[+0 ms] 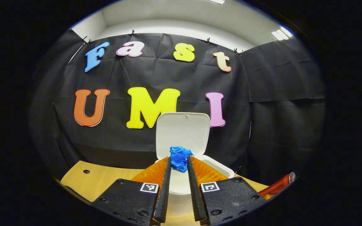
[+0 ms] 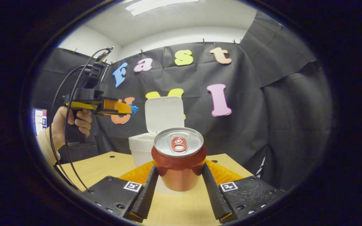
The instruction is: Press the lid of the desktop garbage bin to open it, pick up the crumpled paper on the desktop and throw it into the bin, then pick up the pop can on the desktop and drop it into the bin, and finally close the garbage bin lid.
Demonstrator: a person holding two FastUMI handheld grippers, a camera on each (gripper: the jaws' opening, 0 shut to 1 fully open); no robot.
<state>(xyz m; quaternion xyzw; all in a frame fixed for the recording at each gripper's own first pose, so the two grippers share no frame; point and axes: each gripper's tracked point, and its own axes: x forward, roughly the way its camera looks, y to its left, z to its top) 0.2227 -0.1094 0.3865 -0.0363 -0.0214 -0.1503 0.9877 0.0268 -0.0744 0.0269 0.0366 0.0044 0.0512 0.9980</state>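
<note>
The white garbage bin (image 1: 223,169) stands on the wooden desk with its lid (image 1: 182,131) swung up and open. My left gripper (image 1: 179,160) is shut on the blue crumpled paper (image 1: 179,155), held just in front of and above the bin's opening. In the right gripper view that gripper (image 2: 130,110) hangs left of the lid (image 2: 164,114), higher than the bin (image 2: 140,146), with the paper (image 2: 134,109) at its tip. My right gripper (image 2: 180,166) is shut on the red pop can (image 2: 179,163), silver top tilted toward the camera. The can (image 1: 278,185) also shows at the lower right of the left gripper view.
The wooden desk (image 2: 105,166) stretches left of and behind the bin, with small holes in its top. A person's hand (image 2: 74,121) holds the left gripper, and black cables hang from it toward the desk. Black cloth walls close the back and right.
</note>
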